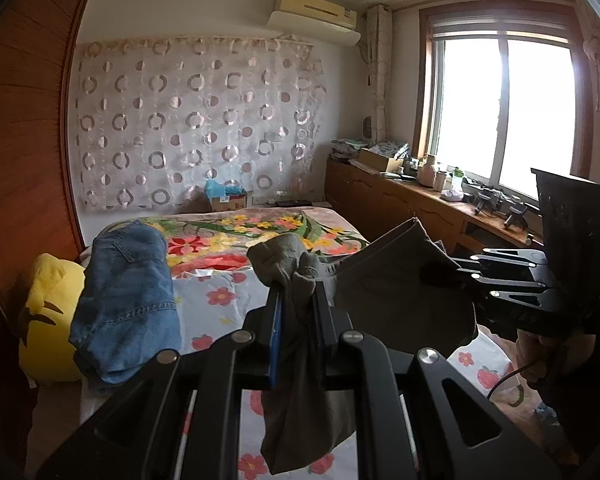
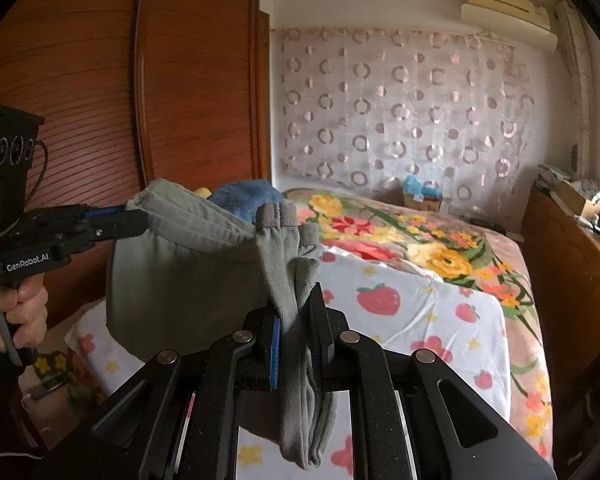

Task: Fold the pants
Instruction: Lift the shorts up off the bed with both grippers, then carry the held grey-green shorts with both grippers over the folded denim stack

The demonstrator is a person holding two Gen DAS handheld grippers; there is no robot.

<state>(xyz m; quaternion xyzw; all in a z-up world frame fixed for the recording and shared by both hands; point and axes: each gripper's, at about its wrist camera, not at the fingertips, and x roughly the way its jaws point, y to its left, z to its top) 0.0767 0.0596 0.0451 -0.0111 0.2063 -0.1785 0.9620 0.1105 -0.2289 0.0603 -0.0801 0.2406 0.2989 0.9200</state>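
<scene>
Grey-green pants (image 1: 396,292) hang in the air above the bed, stretched between my two grippers. My left gripper (image 1: 296,292) is shut on a bunched end of the pants, which droops below its fingers. In the left wrist view my right gripper (image 1: 448,272) comes in from the right, shut on the other end. In the right wrist view my right gripper (image 2: 296,300) is shut on folded layers of the pants (image 2: 188,276), and my left gripper (image 2: 136,220) grips the far end at the left.
A bed (image 1: 220,296) with a floral and strawberry-print cover lies below. Folded blue jeans (image 1: 128,300) and a yellow pillow (image 1: 48,312) lie at its left. A wooden wardrobe (image 2: 100,100) stands left; a cluttered wooden sideboard (image 1: 420,200) runs under the window.
</scene>
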